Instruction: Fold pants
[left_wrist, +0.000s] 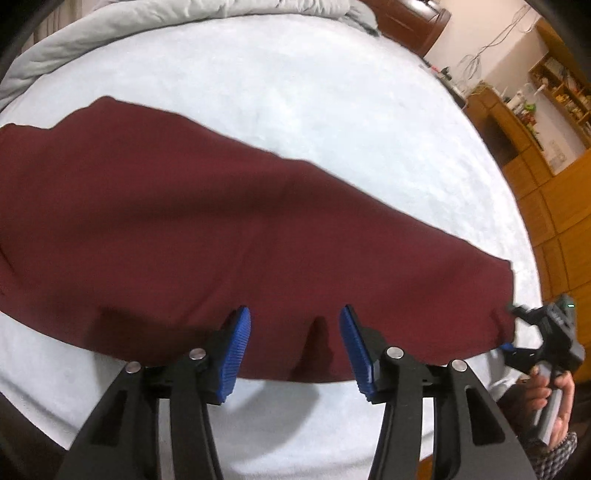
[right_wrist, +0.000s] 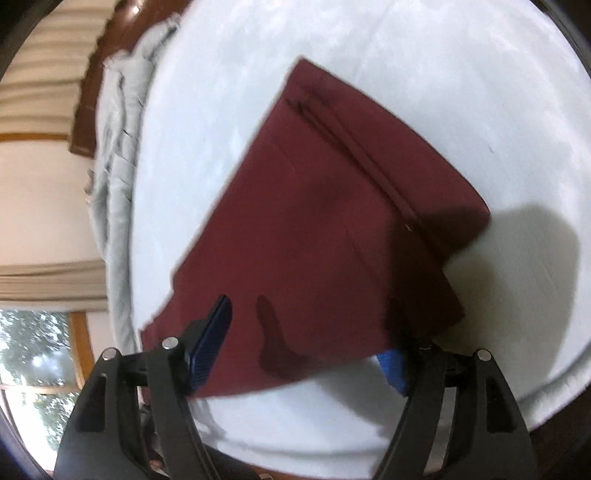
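Maroon pants (left_wrist: 229, 236) are laid out lengthwise across the pale blue bedsheet (left_wrist: 295, 110), already doubled over so the two legs sit stacked. The waistband (right_wrist: 388, 147) end with its seam lines is at the far side in the right wrist view, and the cuff end is nearest that camera.

The left gripper (left_wrist: 293, 343) is spread wide with its blue ribbed pads (left_wrist: 236, 350) hovering right over the near edge of the fabric around mid-leg, holding nothing.

The right gripper (right_wrist: 299, 350) is wide open too, straddling the cuff end. One blue pad is over the cloth and the other sits at the edge beside it; no pinch on the fabric that I can see. From the left camera you can spot the same gripper out at the hem, with the person's hand (left_wrist: 550, 398) wrapped round its handle and a tiny green light on its body.

No readable brand or label anywhere. A rumpled grey duvet (left_wrist: 110, 33) is bunched at the far edge of the bed, and wooden shelves (left_wrist: 554, 92) stand along the wall.
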